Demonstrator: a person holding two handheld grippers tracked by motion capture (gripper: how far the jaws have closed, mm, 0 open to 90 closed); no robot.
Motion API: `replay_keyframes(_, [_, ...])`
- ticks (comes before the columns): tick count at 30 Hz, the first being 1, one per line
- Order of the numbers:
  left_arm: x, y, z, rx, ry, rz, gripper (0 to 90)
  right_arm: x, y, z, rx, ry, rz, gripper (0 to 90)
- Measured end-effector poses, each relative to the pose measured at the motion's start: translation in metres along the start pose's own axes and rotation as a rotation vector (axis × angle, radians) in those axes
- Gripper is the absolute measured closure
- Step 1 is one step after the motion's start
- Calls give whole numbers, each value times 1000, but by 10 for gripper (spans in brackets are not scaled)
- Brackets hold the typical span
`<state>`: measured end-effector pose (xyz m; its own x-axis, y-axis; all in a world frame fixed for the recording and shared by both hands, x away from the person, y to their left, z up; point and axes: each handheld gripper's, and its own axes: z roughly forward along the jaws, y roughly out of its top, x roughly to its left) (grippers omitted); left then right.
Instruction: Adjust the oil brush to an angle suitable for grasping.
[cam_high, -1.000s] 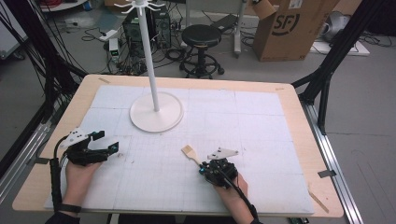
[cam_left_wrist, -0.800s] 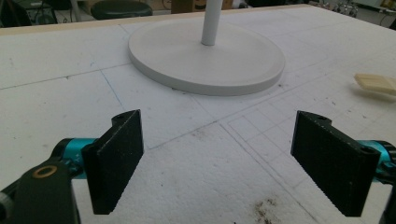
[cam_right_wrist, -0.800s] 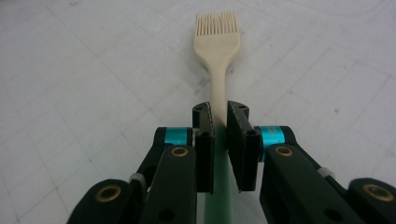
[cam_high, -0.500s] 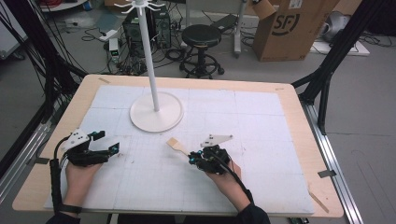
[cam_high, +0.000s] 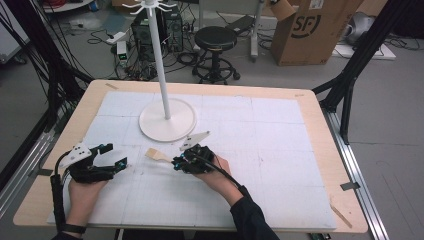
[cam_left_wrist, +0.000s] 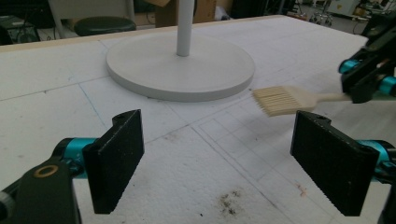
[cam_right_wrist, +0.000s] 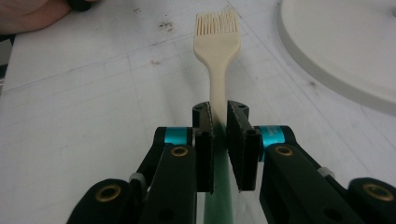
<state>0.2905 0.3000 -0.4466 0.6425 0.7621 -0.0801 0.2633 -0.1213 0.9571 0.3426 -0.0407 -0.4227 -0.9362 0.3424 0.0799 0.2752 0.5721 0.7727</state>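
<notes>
A cream basting brush (cam_high: 157, 155) (cam_right_wrist: 217, 44) (cam_left_wrist: 285, 99) with a green handle end is held level just above the white mat, bristles pointing left. My right gripper (cam_high: 178, 164) (cam_right_wrist: 219, 135) is shut on its handle; the same gripper appears at the right edge of the left gripper view (cam_left_wrist: 369, 74). My left gripper (cam_high: 112, 157) (cam_left_wrist: 224, 163) rests on the mat at the left, jaws wide open with nothing between them, facing the brush. A white stand with a round base (cam_high: 166, 120) (cam_left_wrist: 180, 65) (cam_right_wrist: 345, 46) and a tall pole rises behind.
The white mat (cam_high: 260, 145) covers a wooden table (cam_high: 320, 115). Beyond the far edge are a black stool (cam_high: 215, 40), a cardboard box (cam_high: 320, 30) and cables. A dirt smudge (cam_left_wrist: 229, 201) marks the mat near the left gripper.
My right gripper has carried the brush leftward across the mat, toward the left gripper. The left gripper has stayed in place, open.
</notes>
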Motion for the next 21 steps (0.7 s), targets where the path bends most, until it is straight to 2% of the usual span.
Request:
replay_keyframes(2, [0,0,0,2,-7,2,181,-3,8,13,13,13,-22,818])
replay_keyframes(6, [0,-1,0,0,-10,-1,180,-4,15,25,25,39,-31,818])
replay_keyframes(10, [0,-1,0,0,-10,-1,180,-2,24,43,41,66,-74,818])
replay_keyframes(15, [0,-1,1,0,-11,-2,180,1,30,55,55,88,-85,818])
replay_keyframes(16, [0,-1,1,-1,-11,-2,180,2,32,61,60,95,-104,817])
replay_keyframes(21, [0,-1,1,2,-14,3,180,4,33,70,79,93,-120,817])
